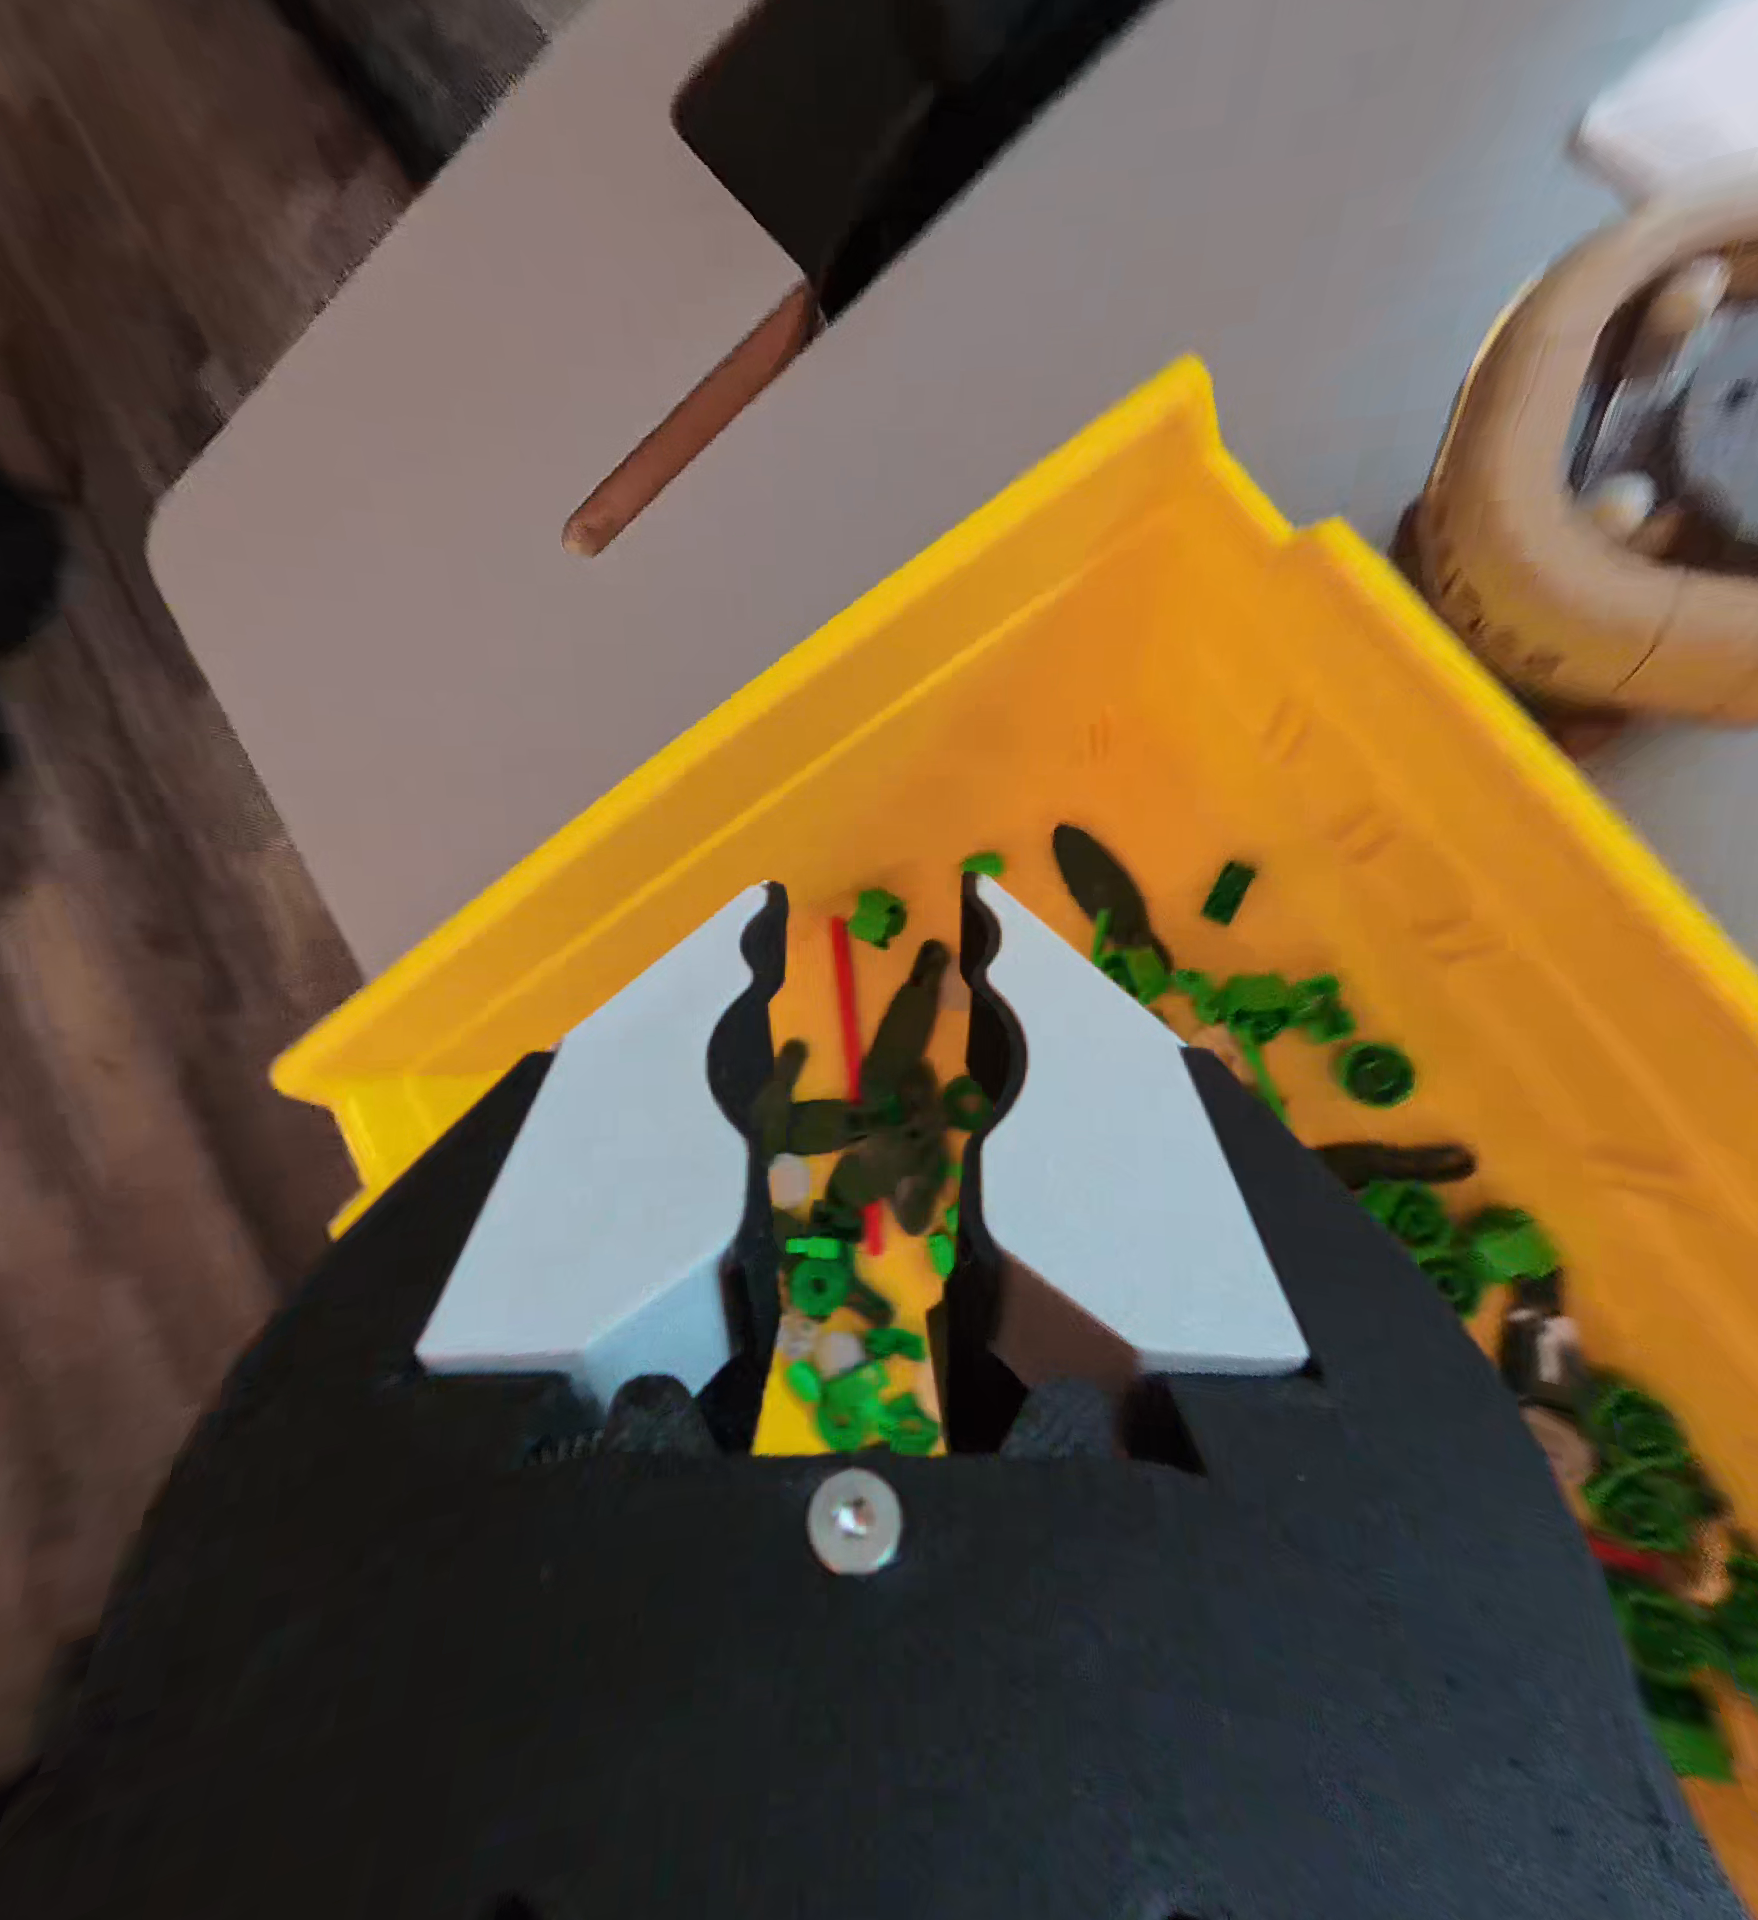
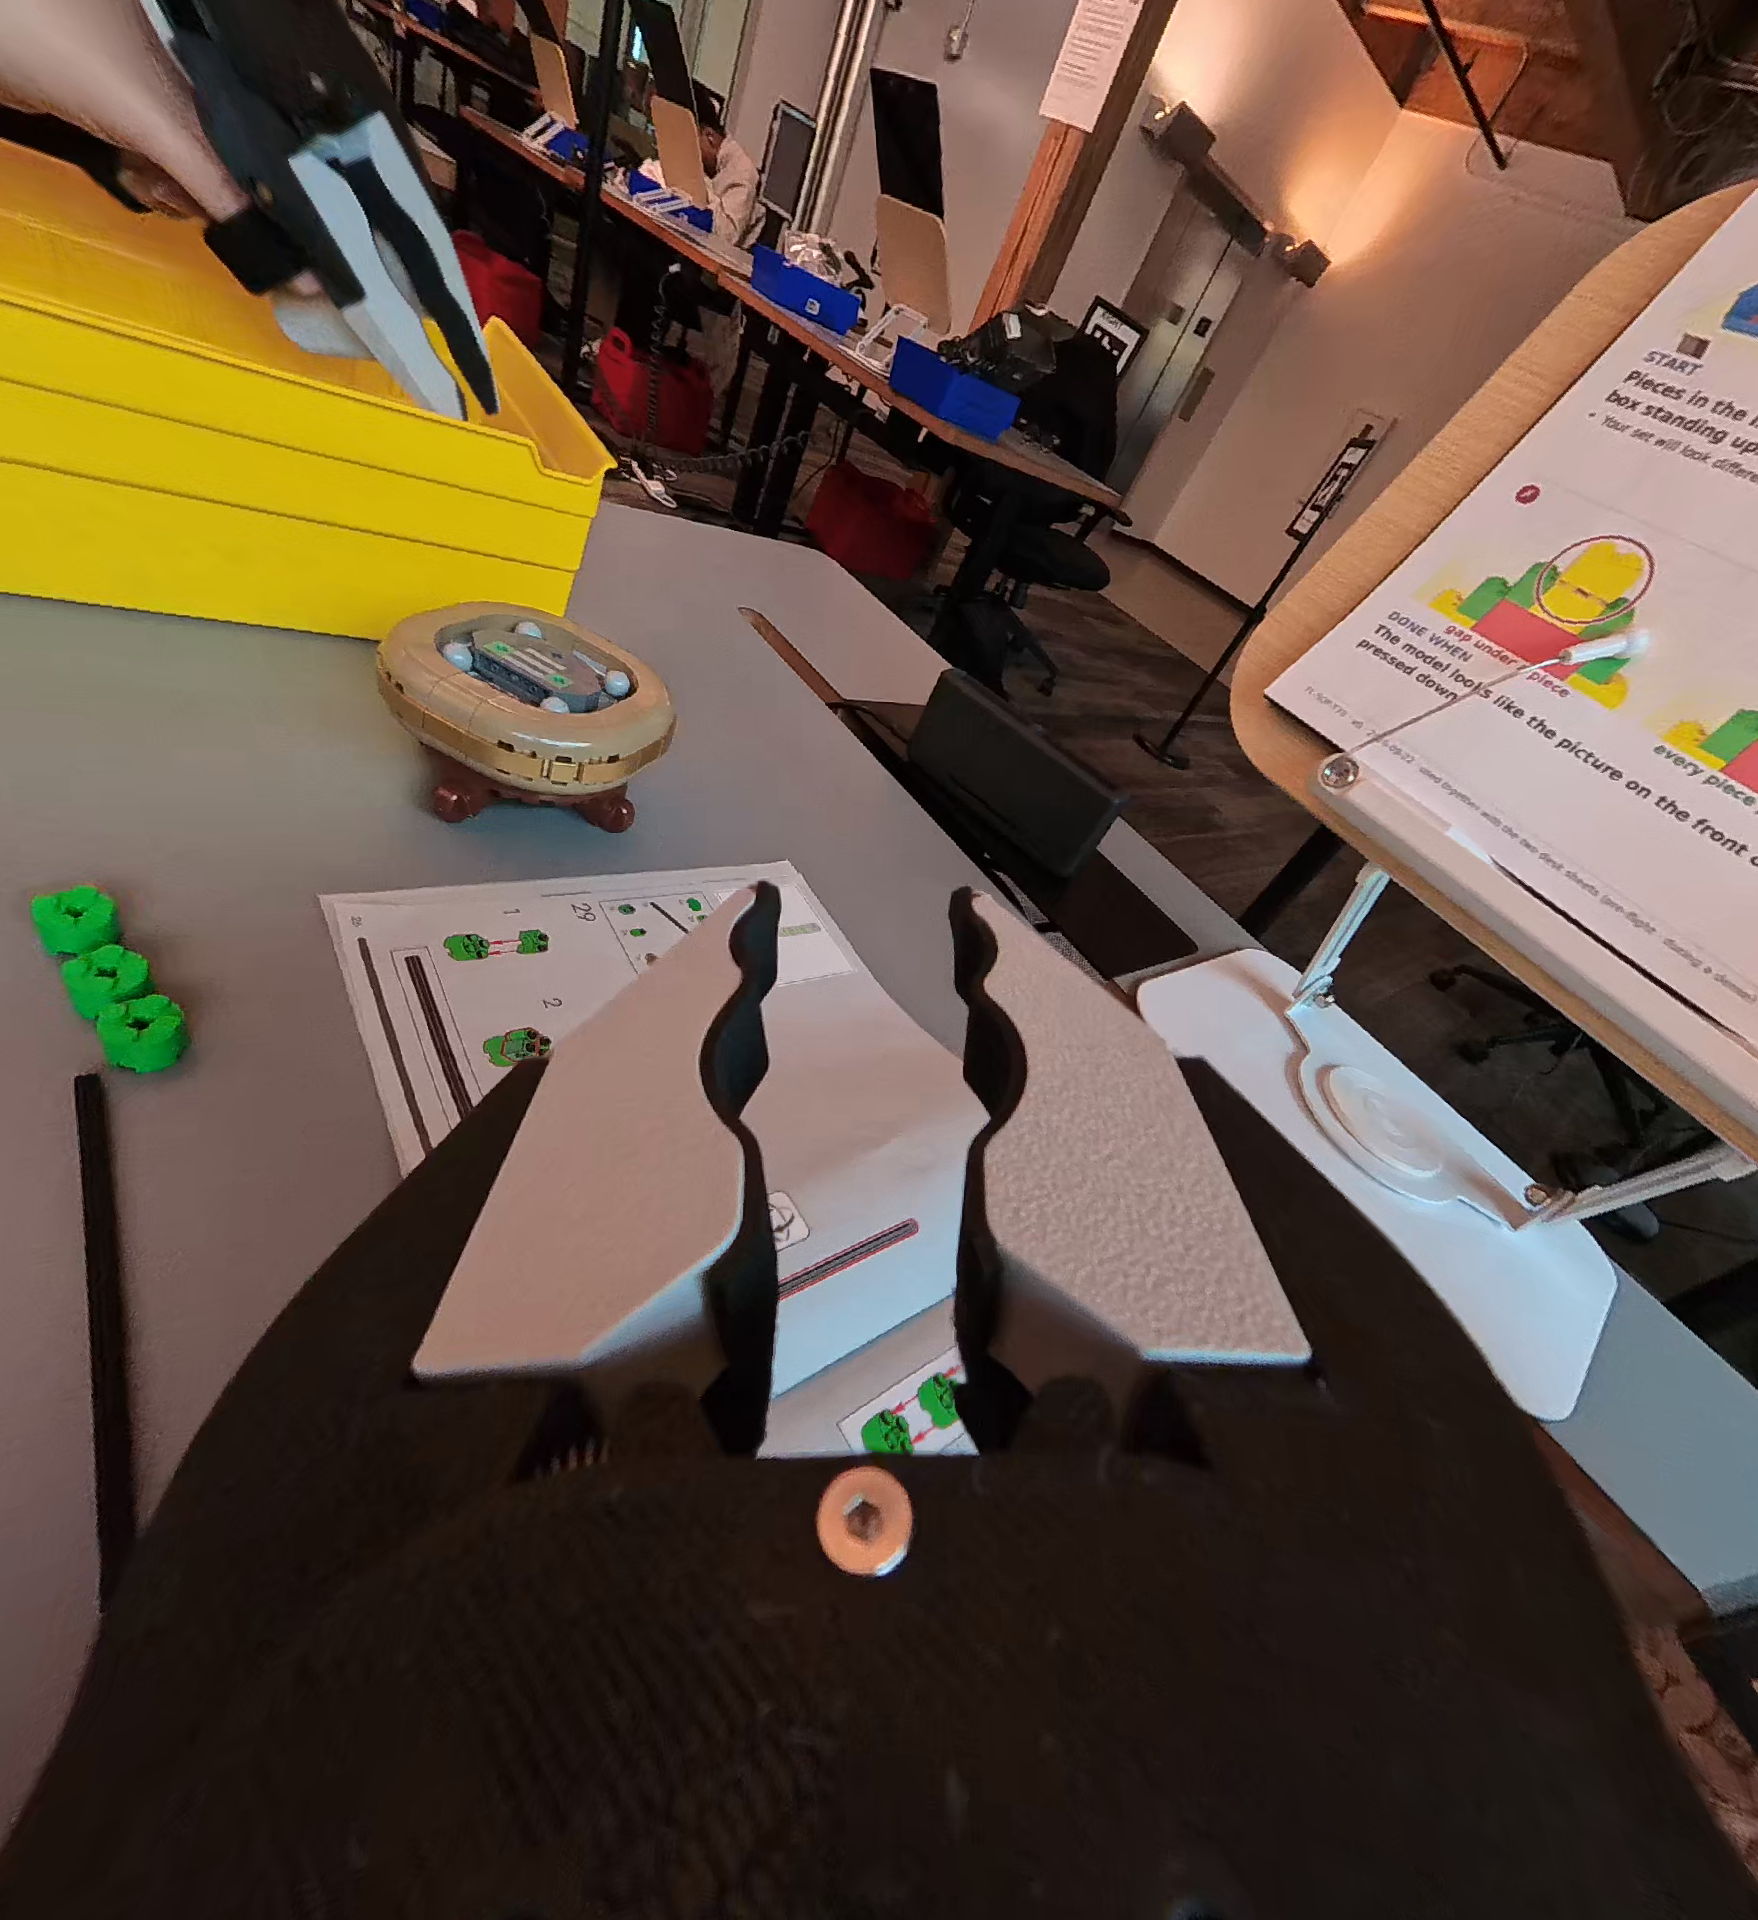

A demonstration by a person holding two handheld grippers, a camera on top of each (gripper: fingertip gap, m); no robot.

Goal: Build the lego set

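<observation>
The left claw (image 1: 873, 904) hangs released over the yellow bin (image 1: 1114, 665) of green pieces (image 1: 1259, 1003) to pick one, while the right claw (image 2: 864, 909) waits released above the instruction sheet (image 2: 542, 935), near three green pieces (image 2: 106, 977) on the surface (image 2: 231, 748).

I see the yellow bin (image 1: 1114, 665) on the grey table, holding loose pieces — many small green round studs (image 1: 1379, 1073) and bits, dark leaf-shaped pieces (image 1: 1103, 894), and a thin red rod (image 1: 844, 997) lying flat among them; the view is blurred, so I can't tell finer shapes. Just beside the bin stands the tan oval base (image 2: 527, 691) on brown feet, upright, with a grey stud-topped insert inside. Three green gear-like pieces (image 2: 106, 977) lie in a touching row on the table, a long black rod (image 2: 101, 1299) flat near them. The instruction sheet (image 2: 563, 966) lies open — flat on the table.
</observation>
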